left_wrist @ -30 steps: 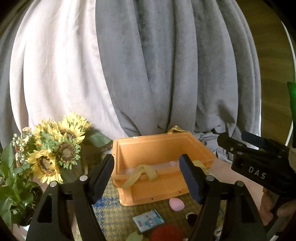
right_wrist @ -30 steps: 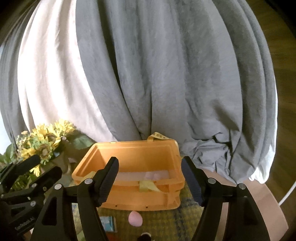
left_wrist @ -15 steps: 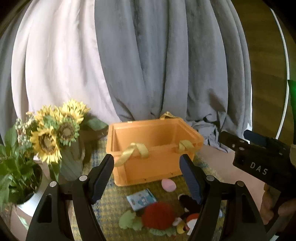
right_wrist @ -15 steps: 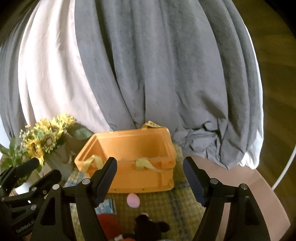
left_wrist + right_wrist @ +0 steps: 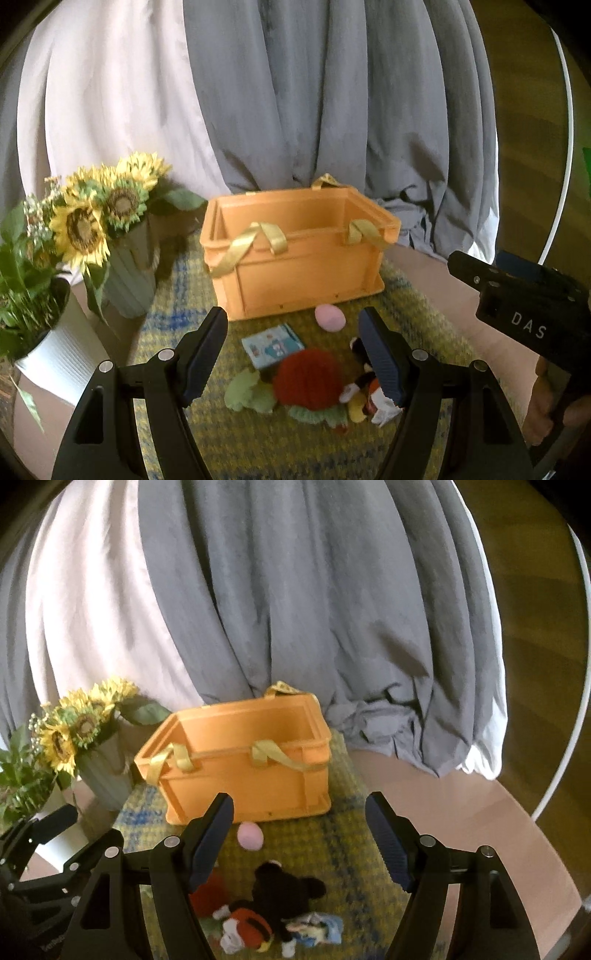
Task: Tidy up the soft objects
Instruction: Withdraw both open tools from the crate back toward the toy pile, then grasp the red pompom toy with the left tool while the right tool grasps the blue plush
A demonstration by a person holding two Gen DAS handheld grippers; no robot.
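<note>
Left wrist view shows the left gripper (image 5: 291, 354) close up, with its two black fingers spread wide and nothing between them. Just past the fingers, soft toys lie in a little heap on a yellow and blue woven mat (image 5: 417, 306). A red fuzzy ball (image 5: 308, 380) sits in the middle of the heap. Green felt leaves (image 5: 249, 391) lie beside it on the left. A small toy with black ears (image 5: 364, 373) lies on the right, partly hidden by the right finger. A little blue packet (image 5: 273, 345) lies flat a bit farther back, and a pink egg (image 5: 330, 318) rests near the front of an orange box (image 5: 299, 280). The box stands open on the mat, with yellow ribbon handles (image 5: 258, 243) hanging over its rim. Left of the box stand sunflowers (image 5: 99, 218) in a gray-green vase (image 5: 127, 284), and a white pot (image 5: 59, 363) holds a leafy plant.

Right wrist view shows the right gripper (image 5: 301, 838), also wide open and holding nothing. Below it lies the black-eared toy (image 5: 273, 897) with red shorts, and the pink egg (image 5: 250, 835) sits between the toy and the orange box (image 5: 243, 779). Gray and white curtains (image 5: 295, 590) hang far behind everything.
</note>
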